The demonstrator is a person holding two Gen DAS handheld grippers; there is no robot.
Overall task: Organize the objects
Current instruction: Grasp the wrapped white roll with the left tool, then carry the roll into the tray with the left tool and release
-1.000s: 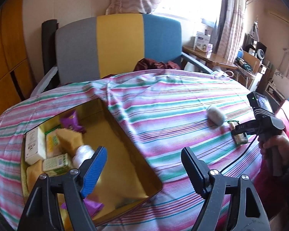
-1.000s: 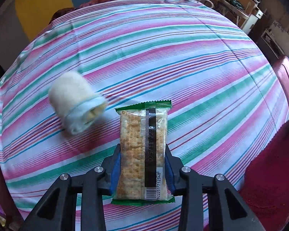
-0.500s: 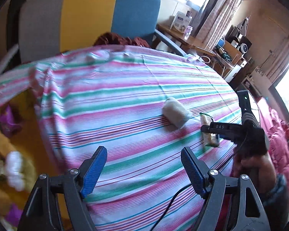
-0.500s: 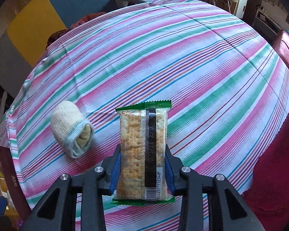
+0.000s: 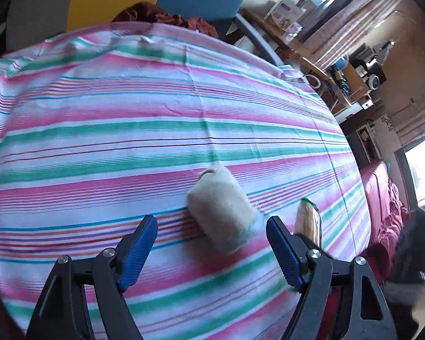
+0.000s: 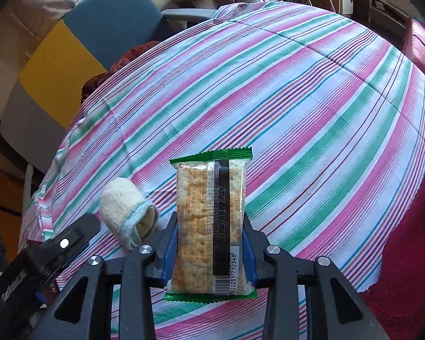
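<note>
On the striped tablecloth (image 5: 127,130), a rolled cream sock (image 5: 222,208) is framed between the spread jaws of the left gripper (image 5: 212,250), pads not touching it. Just beside it, a green-edged cracker packet (image 6: 211,223) is clamped lengthwise in the right gripper (image 6: 209,250) and held above the cloth.

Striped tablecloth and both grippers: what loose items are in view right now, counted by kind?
Rolled socks: 1, the rolled sock lying on the striped tablecloth, ahead of the open left gripper.
Cracker packets: 1, the cracker packet clamped in the right gripper.
Total: 2
</note>
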